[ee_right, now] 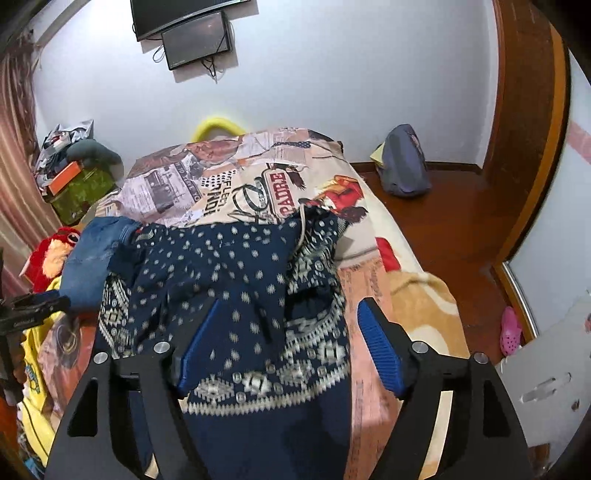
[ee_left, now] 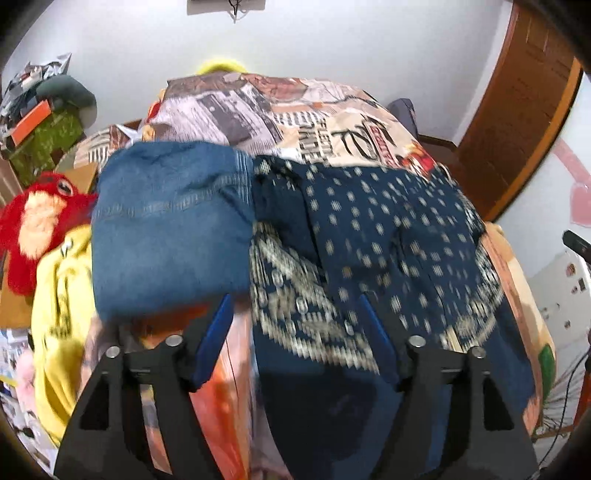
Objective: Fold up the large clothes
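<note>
- White walls and a brown wooden door frame [ee_right: 532, 110] enclose a bed covered with a printed newspaper-collage bedspread [ee_right: 236, 181], which serves as the work surface.
- Left gripper [ee_left: 293, 301], black with blue pads, hangs above the bed with its jaws spread wide and nothing between them.
- Right gripper [ee_right: 288, 306], of the same make, is likewise released, jaws apart and empty, hovering over the cloth.
- Directly under both lies the navy knitted garment with cream dots and geometric bands [ee_right: 236, 295], spread along the bed; it is rumpled and doubled over on itself, a patterned border showing across the near part and a plain dark panel nearest the cameras. Motion blur hides finer detail.
- Touching its left edge sits a folded blue denim piece [ee_left: 166, 229].
- Further left are a yellow printed garment [ee_left: 62, 325] and a red plush toy with a pale face [ee_left: 40, 218].
- On the brown floor to the right, a grey-blue backpack [ee_right: 404, 166] leans at the wall, and a pink clog [ee_right: 511, 332] lies near the door.
- Two dark screens [ee_right: 192, 33] are mounted on the far wall.
</note>
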Action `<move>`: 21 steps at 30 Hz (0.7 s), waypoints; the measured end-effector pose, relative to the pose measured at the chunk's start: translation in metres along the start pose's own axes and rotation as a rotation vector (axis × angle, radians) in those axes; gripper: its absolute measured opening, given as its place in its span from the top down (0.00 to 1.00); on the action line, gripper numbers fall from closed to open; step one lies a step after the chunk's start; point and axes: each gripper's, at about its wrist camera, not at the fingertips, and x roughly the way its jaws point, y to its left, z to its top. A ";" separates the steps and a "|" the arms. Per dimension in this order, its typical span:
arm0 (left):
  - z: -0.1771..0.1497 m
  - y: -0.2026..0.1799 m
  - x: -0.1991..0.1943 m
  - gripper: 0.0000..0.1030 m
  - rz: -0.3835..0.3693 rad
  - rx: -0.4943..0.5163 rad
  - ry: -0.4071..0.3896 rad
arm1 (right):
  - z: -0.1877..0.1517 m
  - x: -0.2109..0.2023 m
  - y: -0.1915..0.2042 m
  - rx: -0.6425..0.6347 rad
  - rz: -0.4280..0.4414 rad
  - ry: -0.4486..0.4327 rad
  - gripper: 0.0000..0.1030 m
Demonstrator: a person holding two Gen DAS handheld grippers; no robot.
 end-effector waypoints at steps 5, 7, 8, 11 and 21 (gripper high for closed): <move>-0.046 0.009 0.005 0.30 -0.058 -0.059 0.104 | -0.030 -0.002 -0.003 0.008 0.020 0.069 0.30; -0.064 0.013 0.012 0.30 -0.078 -0.086 0.150 | -0.042 0.002 -0.005 0.001 0.017 0.111 0.30; -0.072 0.015 0.017 0.30 -0.088 -0.101 0.173 | -0.049 0.004 -0.006 -0.003 0.012 0.127 0.30; -0.095 0.020 0.033 0.30 -0.123 -0.151 0.244 | -0.068 0.011 -0.010 -0.003 -0.001 0.175 0.30; -0.135 0.026 0.052 0.30 -0.244 -0.285 0.305 | -0.135 0.047 -0.043 0.120 0.016 0.380 0.30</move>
